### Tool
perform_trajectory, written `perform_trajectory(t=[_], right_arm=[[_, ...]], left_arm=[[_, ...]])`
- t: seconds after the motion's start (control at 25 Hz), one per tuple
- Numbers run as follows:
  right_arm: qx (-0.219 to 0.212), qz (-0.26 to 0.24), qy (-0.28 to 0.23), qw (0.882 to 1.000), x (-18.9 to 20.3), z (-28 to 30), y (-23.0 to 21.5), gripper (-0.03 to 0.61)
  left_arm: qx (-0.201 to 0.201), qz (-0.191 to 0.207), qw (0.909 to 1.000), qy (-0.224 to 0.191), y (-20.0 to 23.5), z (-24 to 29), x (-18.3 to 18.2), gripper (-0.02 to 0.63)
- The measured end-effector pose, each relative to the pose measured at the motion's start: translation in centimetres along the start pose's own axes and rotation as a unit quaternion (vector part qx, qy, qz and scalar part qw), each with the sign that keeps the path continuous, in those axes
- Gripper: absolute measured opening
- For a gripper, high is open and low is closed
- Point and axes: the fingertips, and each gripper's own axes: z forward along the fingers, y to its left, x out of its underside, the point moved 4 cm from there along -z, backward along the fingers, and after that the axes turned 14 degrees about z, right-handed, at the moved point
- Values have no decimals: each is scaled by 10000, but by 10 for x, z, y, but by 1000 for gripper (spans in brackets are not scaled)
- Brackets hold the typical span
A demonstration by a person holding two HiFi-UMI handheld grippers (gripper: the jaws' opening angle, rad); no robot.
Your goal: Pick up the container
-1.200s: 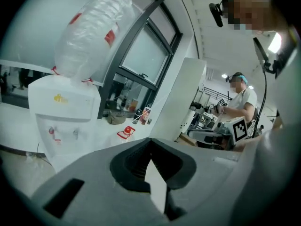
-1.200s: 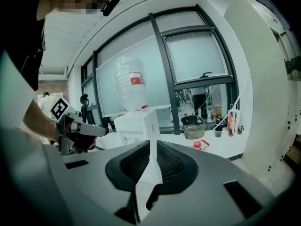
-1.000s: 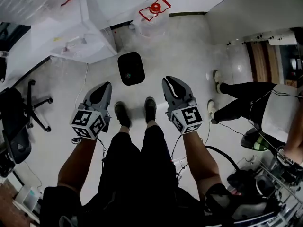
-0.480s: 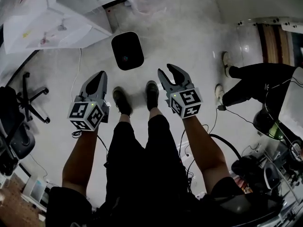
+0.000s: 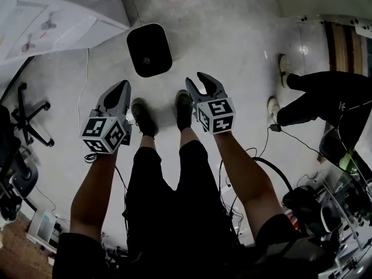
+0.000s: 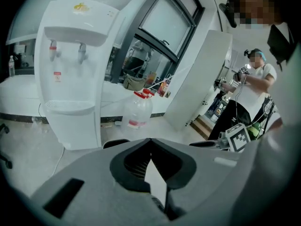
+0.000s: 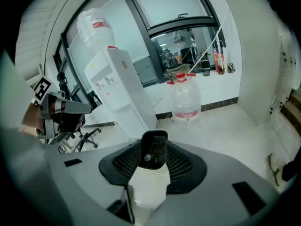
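A: What takes up most of the scene?

B: A pale, glossy floor [image 5: 232, 45]. A white water dispenser [image 5: 52, 16] stands on it at the upper left of the head view. Below it on the left is a black office chair [image 5: 26, 115].

A: Anyone else around?

B: A second person [image 5: 325, 95] in black trousers stands at the right edge. The wearer's own legs [image 5: 168, 179] fill the lower middle.

A: And the container?

B: The container [image 5: 149, 50] is black with a pale rim. It stands upright on the floor, near the foot of the dispenser and ahead of the wearer's shoes [image 5: 141, 116]. It is apart from both tools. A clear water bottle [image 6: 137, 109] with a red cap stands further back, beside the dispenser.

A: How do the tools stand?

B: The left gripper [image 5: 122, 86] is closed, its tips meeting with nothing between them. The right gripper [image 5: 199, 83] has just been opening and its jaws now stand wide apart. In the right gripper view the container [image 7: 153, 155] shows through the gap, but it lies beyond the jaws on the floor, untouched.
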Motion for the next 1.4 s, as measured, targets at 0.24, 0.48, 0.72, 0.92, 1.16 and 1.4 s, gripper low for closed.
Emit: perform_trajectory(t=[0.24, 0.48, 0.72, 0.92, 1.16, 1.4], right_arm=[[275, 362, 310, 9985, 51, 36, -34, 126], [304, 438, 458, 9975, 88, 76, -56, 126], [363, 574, 495, 9965, 120, 122, -71, 126], [430, 693, 644, 9946, 150, 161, -82, 126], [508, 736, 685, 9936, 179, 199, -101, 126], [533, 841, 689, 9926, 208, 233, -120, 126]], left_arm=[[81, -12, 9996, 285, 6, 33, 46, 6], [160, 62, 9990, 417, 15, 64, 83, 6], [240, 171, 9986, 444, 28, 89, 114, 6], [201, 142, 9984, 514, 39, 107, 141, 6], [85, 40, 9987, 505, 51, 118, 167, 6], [237, 180, 9981, 541, 53, 135, 193, 6]])
